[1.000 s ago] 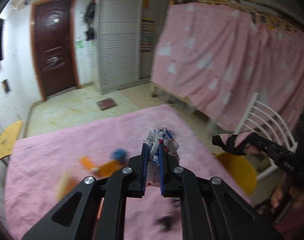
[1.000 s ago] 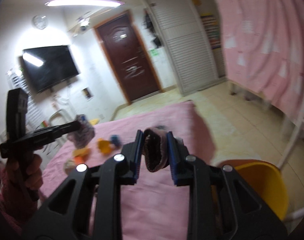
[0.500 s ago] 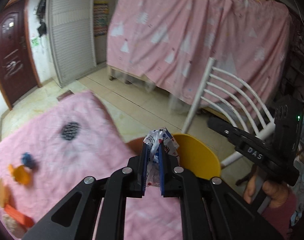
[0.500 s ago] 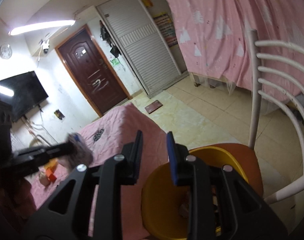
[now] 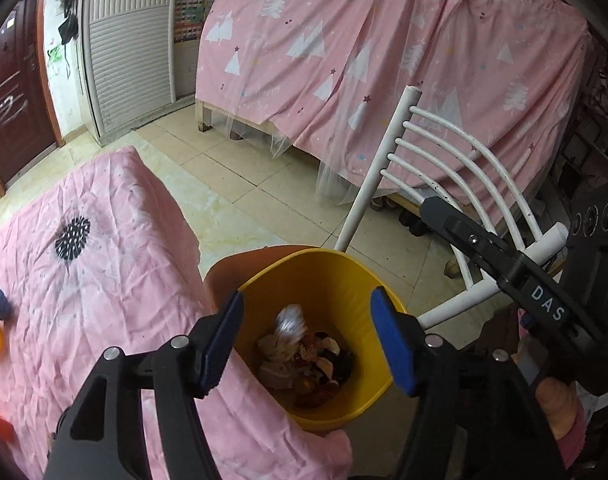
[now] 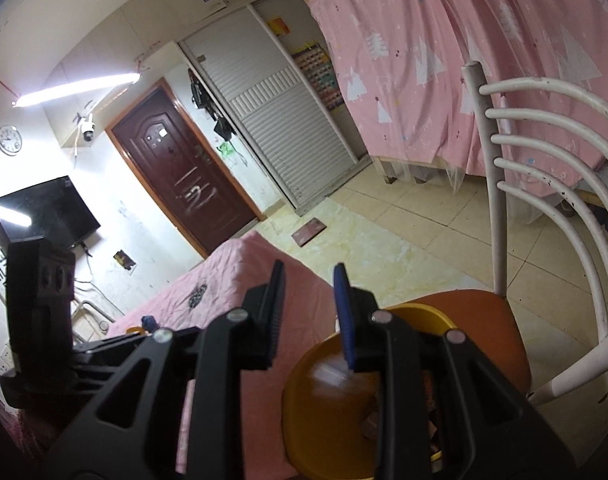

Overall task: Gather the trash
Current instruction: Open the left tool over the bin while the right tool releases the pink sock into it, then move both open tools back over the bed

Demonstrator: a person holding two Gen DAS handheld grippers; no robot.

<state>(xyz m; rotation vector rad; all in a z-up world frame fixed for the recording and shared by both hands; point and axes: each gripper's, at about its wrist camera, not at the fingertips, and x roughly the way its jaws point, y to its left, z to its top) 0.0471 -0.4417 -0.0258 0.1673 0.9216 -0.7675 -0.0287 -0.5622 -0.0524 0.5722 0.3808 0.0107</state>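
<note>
Yellow bin (image 5: 264,280) sits on the orange chair seat (image 6: 484,320), at the table (image 5: 104,280) corner, holding mixed scraps plus a crumpled wrapper (image 5: 290,320) on top; its long axis is unclear through blur. Left gripper (image 5: 306,338) above the bin has just been opening, nothing between its jaws; right gripper (image 6: 308,312) is at its narrowest, empty.

- "DAS" in white letters on black arm of right gripper (image 5: 432,210), seen in left wrist view
- other wall papers, stickers, poster chart: too small to read
</note>
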